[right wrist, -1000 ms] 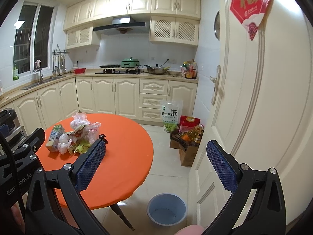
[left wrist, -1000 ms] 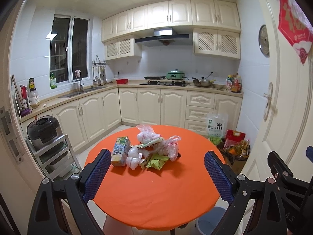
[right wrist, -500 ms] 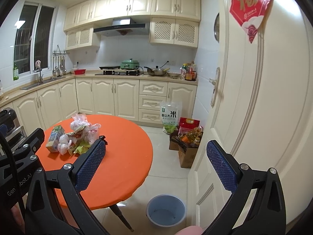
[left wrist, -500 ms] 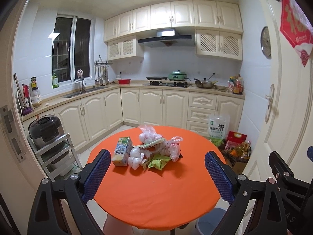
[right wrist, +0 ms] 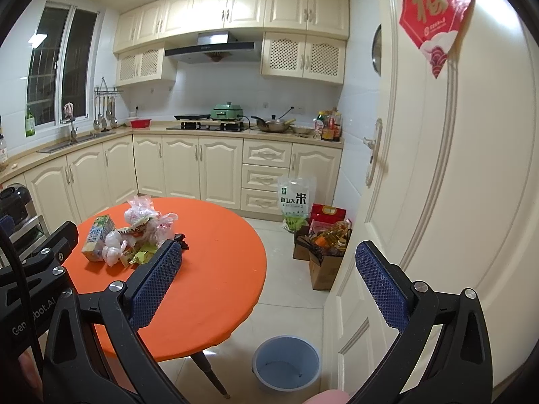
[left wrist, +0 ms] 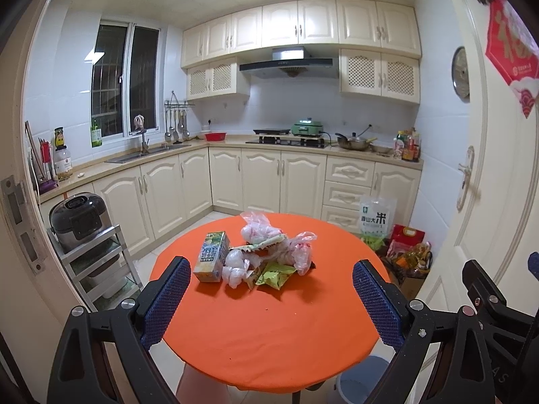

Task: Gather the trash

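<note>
Left gripper [left wrist: 269, 298]: I hold it short of the table, aimed at the rubbish; blue-padded fingers [left wrist: 165, 299] spread wide, nothing between them; I judge the wide spread suits a bulky first pick.
Right gripper [right wrist: 269, 289]: off the table's right side, looking past the edge toward the floor and door; fingers spread wide, empty; I read this as kept free near the bin.
Trash pile [left wrist: 266, 259]: heaped near the middle of the table, slightly to its far-left side; well ahead of both grippers, touched by neither.
Drink carton [left wrist: 211, 256]: upright at the pile's left edge, touching the crumpled bags; stiff and boxy, so probably the easiest grasp.
Plastic bags [left wrist: 289, 247]: thin, pinkish-clear, knotted and crumpled; likely to sag and drag neighbours when lifted.
Green wrapper [left wrist: 274, 273]: lies flat at the near edge of the pile; a flat thing may need pinching at an edge.
Bin [right wrist: 286, 362]: blue-grey, open-topped, on the floor just beside the table's near-right edge; looks empty from above; I judge it the destination.
Stage: nothing collected yet; approach only.
Table [left wrist: 269, 330]: round, orange cloth, smooth, a few crumbs; near half bare.
Room: cream kitchen cabinets, white floor tiles, ceiling lamp on; white door [right wrist: 454, 168] at right, with boxes and a rice bag on the floor near it.
</note>
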Motion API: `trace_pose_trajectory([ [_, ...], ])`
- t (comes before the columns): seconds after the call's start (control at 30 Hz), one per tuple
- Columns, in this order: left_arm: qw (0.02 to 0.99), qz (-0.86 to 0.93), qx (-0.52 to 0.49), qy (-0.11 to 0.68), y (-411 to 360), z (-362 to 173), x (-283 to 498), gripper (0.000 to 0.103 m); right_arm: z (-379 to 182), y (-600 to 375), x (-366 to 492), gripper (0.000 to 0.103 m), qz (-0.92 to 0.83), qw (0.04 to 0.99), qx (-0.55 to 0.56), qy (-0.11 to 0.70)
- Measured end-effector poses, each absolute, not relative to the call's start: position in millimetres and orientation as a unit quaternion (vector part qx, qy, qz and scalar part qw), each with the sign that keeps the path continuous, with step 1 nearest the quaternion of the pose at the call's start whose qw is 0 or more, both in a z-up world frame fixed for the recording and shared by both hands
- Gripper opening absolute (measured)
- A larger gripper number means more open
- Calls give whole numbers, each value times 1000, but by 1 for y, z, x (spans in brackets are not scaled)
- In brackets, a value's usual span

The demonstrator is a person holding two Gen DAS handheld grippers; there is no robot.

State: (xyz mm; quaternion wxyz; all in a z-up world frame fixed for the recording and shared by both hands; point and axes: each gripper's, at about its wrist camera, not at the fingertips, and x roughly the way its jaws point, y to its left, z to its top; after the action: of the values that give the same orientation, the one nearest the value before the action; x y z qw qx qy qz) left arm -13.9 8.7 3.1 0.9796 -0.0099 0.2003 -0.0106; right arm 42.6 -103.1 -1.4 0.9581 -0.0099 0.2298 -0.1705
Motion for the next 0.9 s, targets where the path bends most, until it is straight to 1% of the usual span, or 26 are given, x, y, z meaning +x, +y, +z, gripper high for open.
trace_pose_trajectory([
  [0.9,981,-3,0,194,5,2,-22,95,-5,-101,39,103,-171,958,-5,230],
])
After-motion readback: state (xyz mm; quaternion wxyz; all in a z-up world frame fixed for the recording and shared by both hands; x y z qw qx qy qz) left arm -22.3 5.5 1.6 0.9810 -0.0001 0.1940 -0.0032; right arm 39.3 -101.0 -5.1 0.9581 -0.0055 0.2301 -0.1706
